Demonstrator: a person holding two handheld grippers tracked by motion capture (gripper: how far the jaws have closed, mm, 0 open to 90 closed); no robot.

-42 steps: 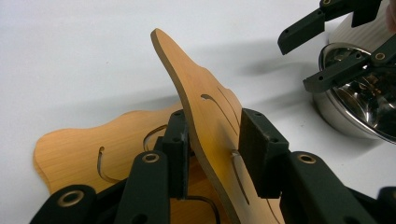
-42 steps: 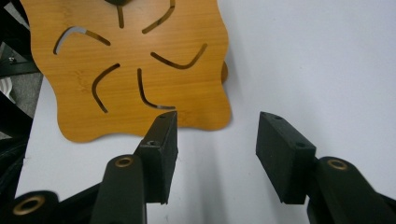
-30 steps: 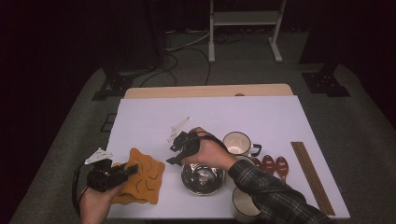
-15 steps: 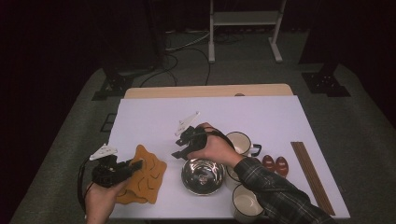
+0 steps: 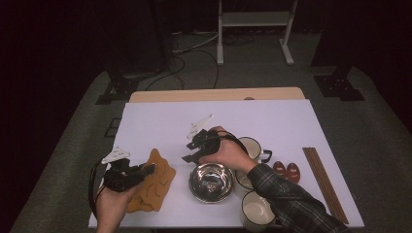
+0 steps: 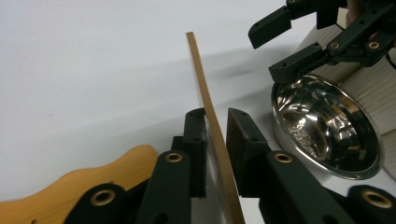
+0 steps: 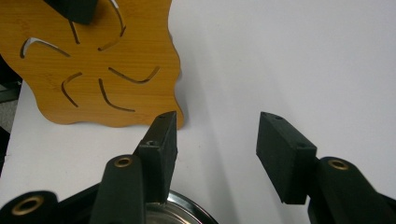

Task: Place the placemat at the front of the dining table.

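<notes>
The left claw [image 5: 145, 169] is near the front left corner of the bench [image 5: 160, 121]. It holds a thin wooden board [image 5: 154, 182] with wavy edges and curved slits cut in it. In the left gripper view the board [image 6: 212, 126] stands on its thin edge between the two black jaws. The jaws have just been closing, and now they sit tight against both flat sides of the board. In the high view, the board tilts up at the claw's end and its other end rests on the bench near the front edge.

The right claw [image 5: 194, 150] is above the middle of the bench, just behind a shiny metal bowl [image 5: 211, 182]. Its jaws stand partly apart, with nothing between them. In the right gripper view the right claw [image 7: 217, 156] points down at the white bench top, with the bowl's rim [image 7: 187, 212] right under it and the board [image 7: 93, 60] farther off.

Just right of the bowl are white mugs [image 5: 252, 150]. One more mug [image 5: 256, 211] stands at the front edge. Two small red-brown spoons [image 5: 285, 170] lie to the right of the mugs. Long wooden chopsticks [image 5: 323, 182] lie near the right edge of the bench.
</notes>
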